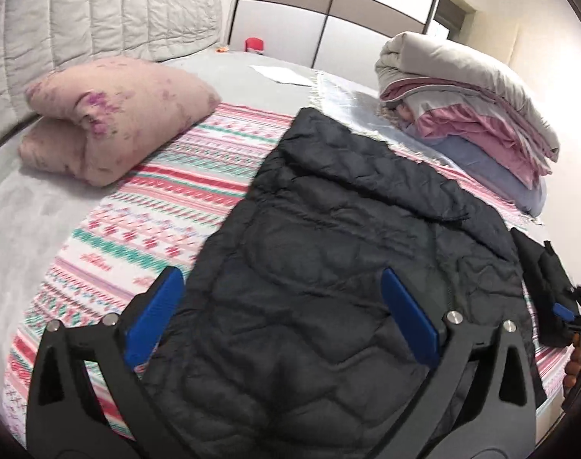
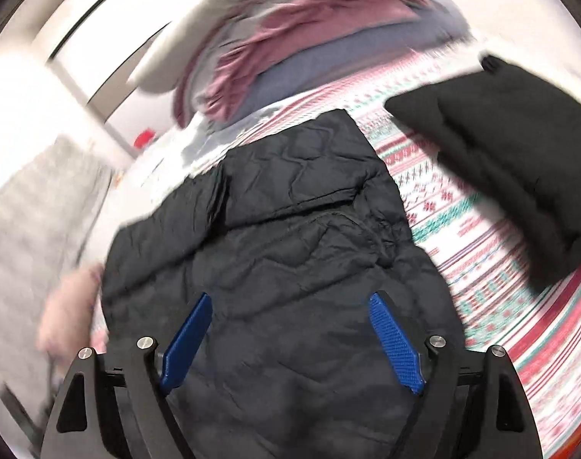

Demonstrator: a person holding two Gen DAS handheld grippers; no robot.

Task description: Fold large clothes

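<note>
Both tongs spread wide, gripping nothing, above the black quilted jacket.

Left tongs (image 1: 283,298) and right tongs (image 2: 286,317) hang over the jacket (image 1: 348,248), which lies partly folded on the patterned bedspread (image 1: 137,229), hood end toward the folded bedding stack (image 1: 482,114). We judge the next grab risky: puffy slick fabric can slip out of a shallow pinch, or we catch the bedspread along with it. Right view is blurred, so the aim is uncertain. A second black piece (image 2: 520,160) beside the jacket could be snagged by mistake.
</note>
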